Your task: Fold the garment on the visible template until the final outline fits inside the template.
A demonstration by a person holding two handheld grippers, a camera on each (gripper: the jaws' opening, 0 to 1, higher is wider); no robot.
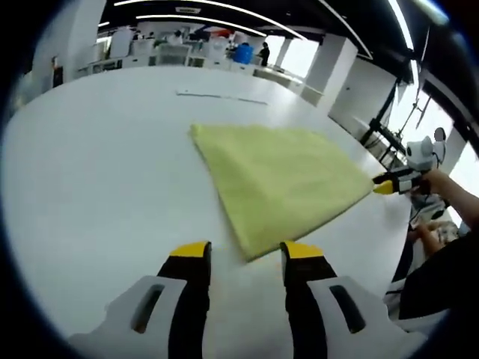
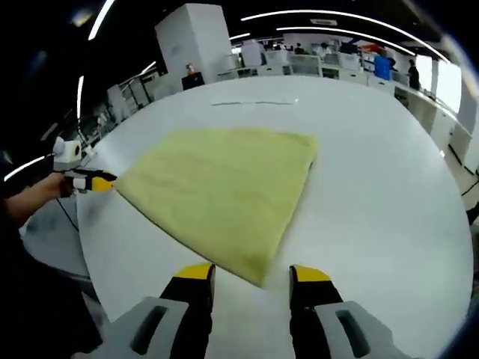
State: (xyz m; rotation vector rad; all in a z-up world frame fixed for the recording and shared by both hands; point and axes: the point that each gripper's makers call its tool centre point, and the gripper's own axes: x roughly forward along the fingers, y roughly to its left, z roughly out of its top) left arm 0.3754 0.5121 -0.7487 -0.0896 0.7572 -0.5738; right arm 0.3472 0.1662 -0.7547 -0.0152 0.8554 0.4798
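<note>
A yellow-green garment (image 1: 281, 179) lies folded flat as a four-sided pad on the white table (image 1: 97, 172). My left gripper (image 1: 245, 254) is open, its yellow-tipped jaws on either side of the pad's near corner. In the left gripper view my right gripper (image 1: 391, 185) sits at the pad's right corner. In the right gripper view the garment (image 2: 221, 187) spreads ahead, and my right gripper (image 2: 253, 275) is open around its near corner. My left gripper (image 2: 91, 180) shows there at the left corner. A thin line mark (image 1: 221, 95) lies on the table beyond the garment.
The table edge (image 2: 90, 247) drops off close to the left in the right gripper view. A person's hand (image 1: 449, 187) holds the right gripper. Office desks and shelves (image 1: 179, 48) stand far behind, with pillars (image 2: 191, 37) and windows.
</note>
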